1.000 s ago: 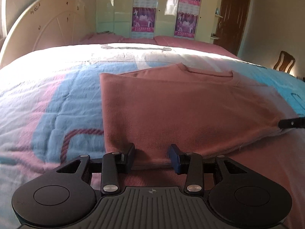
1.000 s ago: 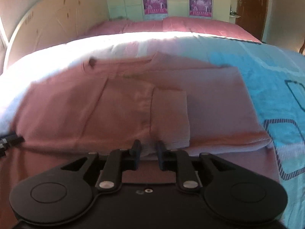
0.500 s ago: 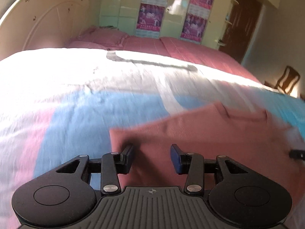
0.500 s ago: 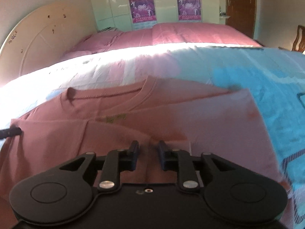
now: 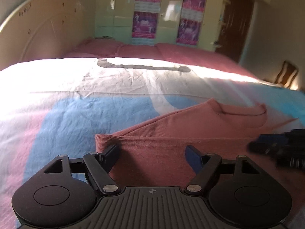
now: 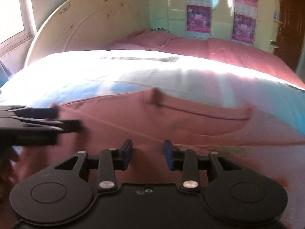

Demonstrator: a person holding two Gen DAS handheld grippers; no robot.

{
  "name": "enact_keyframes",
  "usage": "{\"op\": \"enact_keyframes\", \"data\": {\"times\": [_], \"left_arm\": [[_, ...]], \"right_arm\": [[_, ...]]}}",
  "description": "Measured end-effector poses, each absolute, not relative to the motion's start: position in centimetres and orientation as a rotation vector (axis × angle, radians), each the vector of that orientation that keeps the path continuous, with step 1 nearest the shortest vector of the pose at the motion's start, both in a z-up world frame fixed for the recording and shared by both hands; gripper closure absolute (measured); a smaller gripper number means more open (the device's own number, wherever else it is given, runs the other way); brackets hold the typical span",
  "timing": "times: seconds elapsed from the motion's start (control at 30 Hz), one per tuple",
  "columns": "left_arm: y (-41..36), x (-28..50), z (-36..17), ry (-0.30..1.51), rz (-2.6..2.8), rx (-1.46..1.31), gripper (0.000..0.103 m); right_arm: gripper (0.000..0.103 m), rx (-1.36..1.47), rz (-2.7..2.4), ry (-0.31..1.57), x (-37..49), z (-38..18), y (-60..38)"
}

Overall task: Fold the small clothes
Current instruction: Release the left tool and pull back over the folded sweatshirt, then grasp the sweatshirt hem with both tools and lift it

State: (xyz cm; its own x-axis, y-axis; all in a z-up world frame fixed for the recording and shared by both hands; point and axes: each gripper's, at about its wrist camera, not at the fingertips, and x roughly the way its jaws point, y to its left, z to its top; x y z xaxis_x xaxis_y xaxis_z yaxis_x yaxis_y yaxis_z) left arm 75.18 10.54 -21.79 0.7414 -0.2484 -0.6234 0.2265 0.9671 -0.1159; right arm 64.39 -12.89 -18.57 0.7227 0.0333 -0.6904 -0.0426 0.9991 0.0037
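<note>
From the left wrist, the left claw has its jaws spread wide and opening, with nothing pinched; the folded edge of the pink shirt lies between and just beyond them on the bed, whose cover is pink, blue and white. The right claw shows blurred at the right edge, over the shirt. From the right wrist, the right claw has its jaws partly apart and opening, gripping nothing, above the shirt, whose neckline faces the headboard. The left claw reaches in from the left, over the shirt's edge.
</note>
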Motion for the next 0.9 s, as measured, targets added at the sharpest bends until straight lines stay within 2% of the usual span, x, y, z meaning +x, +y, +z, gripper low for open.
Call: {"op": "enact_keyframes", "data": {"times": [0.03, 0.07, 0.23, 0.27, 0.43, 0.57, 0.77, 0.9], "left_arm": [[10.4, 75.0, -21.8, 0.687, -0.270, -0.002, 0.027], [10.2, 75.0, -21.9, 0.685, -0.270, 0.021, 0.027], [9.2, 74.3, -21.2, 0.677, -0.229, 0.079, 0.027], [8.9, 73.5, -20.6, 0.663, -0.213, 0.083, 0.027], [6.0, 68.3, -19.0, 0.614, -0.265, 0.027, 0.027], [4.1, 65.8, -21.4, 0.713, -0.254, 0.079, 0.027], [4.1, 61.6, -19.9, 0.665, -0.207, 0.042, 0.027], [3.3, 60.8, -21.5, 0.727, -0.158, 0.079, 0.026]], "right_arm": [[0.073, -0.016, -0.016, 0.755, 63.9, -18.2, -14.2], [0.066, 0.006, -0.061, 0.746, 63.1, -18.0, -15.7], [0.078, 0.084, -0.132, 0.767, 60.1, -17.2, -22.0], [0.073, 0.084, -0.146, 0.758, 59.2, -16.8, -22.6], [0.074, 0.112, -0.144, 0.750, 55.6, -16.1, -24.3], [0.076, 0.071, -0.175, 0.796, 54.1, -17.3, -25.2], [0.077, 0.096, -0.116, 0.751, 51.2, -15.8, -26.0], [0.075, 0.104, -0.077, 0.804, 51.3, -17.7, -26.7]]}}
